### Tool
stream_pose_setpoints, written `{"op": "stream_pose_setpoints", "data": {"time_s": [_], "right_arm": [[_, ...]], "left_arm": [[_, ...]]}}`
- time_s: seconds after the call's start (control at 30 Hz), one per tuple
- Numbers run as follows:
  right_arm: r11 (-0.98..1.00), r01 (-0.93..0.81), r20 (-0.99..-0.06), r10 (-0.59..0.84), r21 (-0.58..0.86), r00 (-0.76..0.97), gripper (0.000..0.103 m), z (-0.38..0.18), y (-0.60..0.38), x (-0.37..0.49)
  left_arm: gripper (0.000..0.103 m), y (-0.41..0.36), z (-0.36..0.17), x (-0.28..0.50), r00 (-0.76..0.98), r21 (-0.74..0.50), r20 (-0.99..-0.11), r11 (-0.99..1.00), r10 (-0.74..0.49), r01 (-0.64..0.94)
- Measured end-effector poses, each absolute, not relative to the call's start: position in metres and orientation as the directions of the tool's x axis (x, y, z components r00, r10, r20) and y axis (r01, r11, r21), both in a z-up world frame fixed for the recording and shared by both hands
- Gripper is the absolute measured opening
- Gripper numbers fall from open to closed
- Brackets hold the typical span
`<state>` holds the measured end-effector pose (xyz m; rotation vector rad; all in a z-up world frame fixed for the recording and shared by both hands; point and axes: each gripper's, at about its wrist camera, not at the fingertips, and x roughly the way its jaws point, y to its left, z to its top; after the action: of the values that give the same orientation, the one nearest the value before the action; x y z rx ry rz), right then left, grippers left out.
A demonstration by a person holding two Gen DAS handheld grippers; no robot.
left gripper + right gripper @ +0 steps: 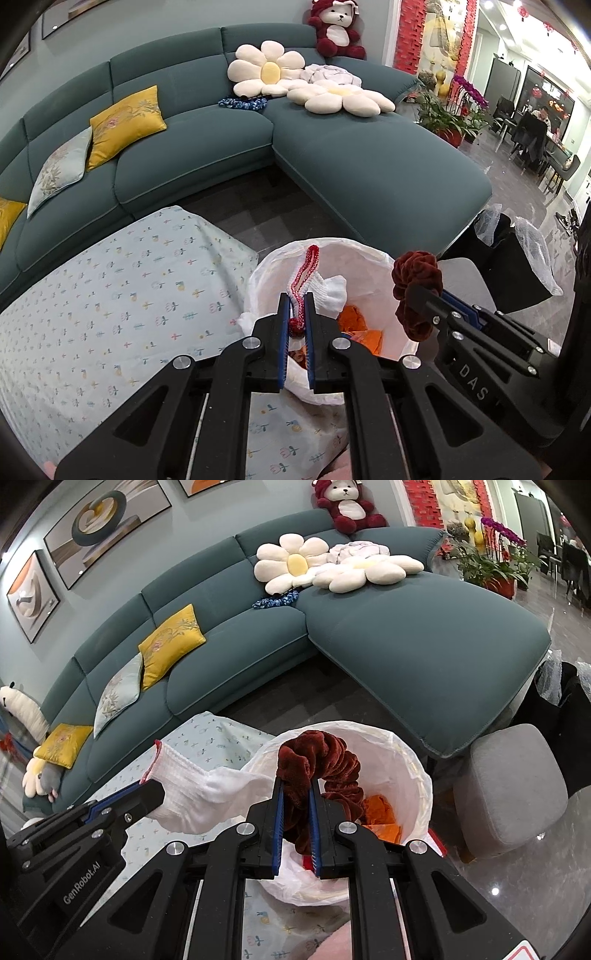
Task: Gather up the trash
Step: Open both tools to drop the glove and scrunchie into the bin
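A bin lined with a white bag [373, 258] [410, 753] stands beside the cloth-covered table, with orange scraps [360, 328] [380, 812] inside. My left gripper [297, 295] is shut on a white knitted glove with a red-trimmed cuff [328, 291] [192, 779], held over the bin's left rim. My right gripper [295, 781] [417, 291] is shut on a dark red velvet scrunchie [332, 764] [417, 269], which hangs over the bin's opening.
A table with a pale flowered cloth [110, 295] [207, 731] lies to the left of the bin. Behind stands a teal corner sofa [332, 158] with cushions. A grey stool [513, 786] and a black bin [513, 266] stand to the right.
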<state>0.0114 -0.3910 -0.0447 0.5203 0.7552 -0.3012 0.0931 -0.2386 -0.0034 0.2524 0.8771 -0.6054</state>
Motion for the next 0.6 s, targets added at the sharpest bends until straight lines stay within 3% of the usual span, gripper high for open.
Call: {"op": "stream_pose_setpoints", "data": {"time_s": [0.4, 0.43, 0.5, 0.6], "right_arm": [[0.839, 0.427, -0.714, -0.067, 0.338, 0.697, 0.013, -0.046, -0.389, 0.02], [0.84, 0.426, -0.714, -0.067, 0.336, 0.696, 0.015, -0.046, -0.388, 0.021], [0.84, 0.433, -0.715, -0.08, 0.327, 0.694, 0.019, -0.045, -0.389, 0.022], [0.841, 0.43, -0.714, -0.077, 0.329, 0.696, 0.02, -0.042, -0.39, 0.023]], "left_arm": [[0.011, -0.246, -0.013, 0.104, 0.47, -0.057, -0.794, 0.816, -0.387, 0.576], [0.013, -0.246, -0.013, 0.105, 0.468, -0.061, -0.794, 0.818, -0.387, 0.572], [0.028, -0.245, -0.013, 0.105, 0.475, -0.058, -0.794, 0.826, -0.379, 0.561], [0.032, -0.243, -0.011, 0.106, 0.484, -0.058, -0.791, 0.833, -0.375, 0.55]]}}
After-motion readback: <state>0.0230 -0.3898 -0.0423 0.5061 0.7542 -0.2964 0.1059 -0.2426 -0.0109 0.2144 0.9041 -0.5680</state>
